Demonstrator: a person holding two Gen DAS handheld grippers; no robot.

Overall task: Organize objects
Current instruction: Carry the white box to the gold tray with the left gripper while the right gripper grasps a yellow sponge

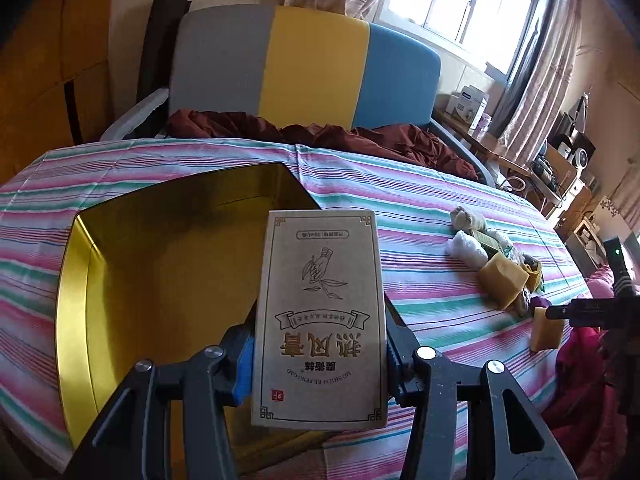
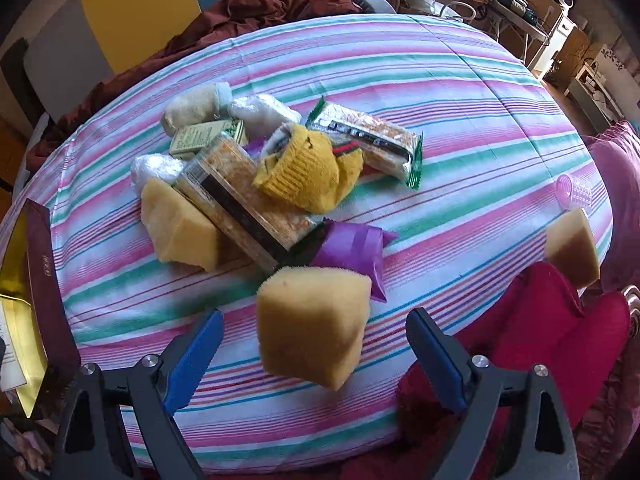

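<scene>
Left tool (image 1: pixel 320 344) pinched the tan box (image 1: pixel 320 320) over the open gold tin (image 1: pixel 76 264), so a slow, level drop was best, while the right tool (image 2: pixel 314 344) stood spread around a yellow sponge (image 2: pixel 312 324).

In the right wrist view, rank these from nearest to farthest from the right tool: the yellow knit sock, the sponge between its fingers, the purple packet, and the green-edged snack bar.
1. Sponge, between the open fingers of the right tool.
2. Purple packet, just behind the sponge.
3. Yellow knit sock, mid-pile.
4. Green-edged snack bar, behind the sock and to its right.
</scene>
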